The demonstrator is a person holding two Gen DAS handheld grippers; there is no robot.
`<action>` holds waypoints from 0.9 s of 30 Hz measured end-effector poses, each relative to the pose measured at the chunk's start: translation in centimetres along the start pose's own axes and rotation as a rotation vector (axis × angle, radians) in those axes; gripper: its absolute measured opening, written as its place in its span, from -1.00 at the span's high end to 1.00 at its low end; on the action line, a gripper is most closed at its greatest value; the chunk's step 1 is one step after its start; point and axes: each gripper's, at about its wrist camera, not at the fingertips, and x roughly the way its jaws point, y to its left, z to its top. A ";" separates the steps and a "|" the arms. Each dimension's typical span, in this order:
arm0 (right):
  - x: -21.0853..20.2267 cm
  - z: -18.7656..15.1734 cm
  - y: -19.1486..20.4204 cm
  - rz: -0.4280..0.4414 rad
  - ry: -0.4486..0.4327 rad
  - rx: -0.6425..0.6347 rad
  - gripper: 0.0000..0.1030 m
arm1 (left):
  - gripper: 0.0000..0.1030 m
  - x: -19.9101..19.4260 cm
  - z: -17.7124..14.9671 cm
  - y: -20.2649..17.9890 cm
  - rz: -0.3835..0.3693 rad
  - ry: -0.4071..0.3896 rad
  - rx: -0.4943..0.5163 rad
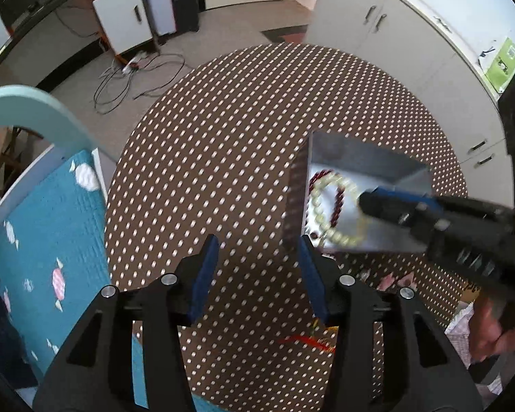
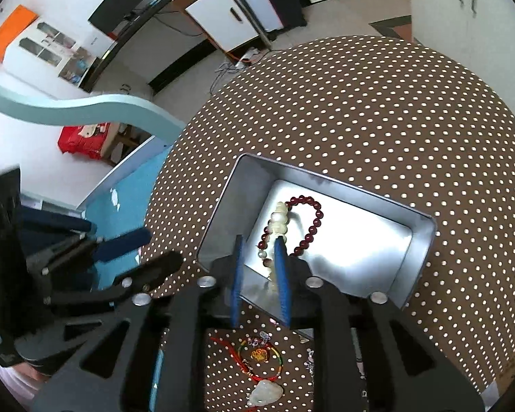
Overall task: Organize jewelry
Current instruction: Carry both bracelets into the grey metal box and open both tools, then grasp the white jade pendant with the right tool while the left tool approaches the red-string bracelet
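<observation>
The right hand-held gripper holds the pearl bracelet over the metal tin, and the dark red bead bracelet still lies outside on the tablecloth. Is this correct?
Not quite. The red bracelet already lies inside the tin, not on the tablecloth; the right wrist view shows it on the tin's floor. The rest holds: the right hand-held gripper has the pearl bracelet over the tin.

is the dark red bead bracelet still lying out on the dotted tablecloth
No, the dark red bead bracelet lies inside the metal tin, beside the cream pearl bracelet hanging from the right gripper.
</observation>
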 end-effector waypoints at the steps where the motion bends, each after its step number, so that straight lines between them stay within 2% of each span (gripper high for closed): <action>1: -0.1 -0.1 0.1 -0.010 -0.002 -0.003 0.43 | 0.06 -0.1 -0.3 0.2 -0.001 0.002 -0.006; 2: -0.4 -0.2 0.1 -0.022 -0.007 -0.008 0.28 | 0.06 -0.2 -0.6 0.5 -0.001 0.005 -0.011; 4: -1.5 -0.7 0.3 -0.049 -0.029 -0.020 0.14 | 0.06 -0.4 -1.1 0.7 0.000 0.012 -0.019; 8: -2.9 -1.4 0.8 -0.068 -0.075 -0.034 0.03 | 0.06 -0.9 -1.5 0.0 -0.005 0.004 -0.002; 19: -6.1 -4.7 1.7 -0.147 -0.168 0.023 0.02 | -0.09 -2.5 -3.0 -2.3 -0.049 0.006 0.131; 20: -6.4 -5.1 1.7 -0.157 -0.175 0.028 0.02 | -0.14 -2.5 -3.3 -2.4 -0.054 0.008 0.141; 27: -7.2 -9.6 1.5 -0.208 -0.189 0.106 0.02 | -0.15 -1.9 -5.9 -3.4 -0.090 0.058 0.221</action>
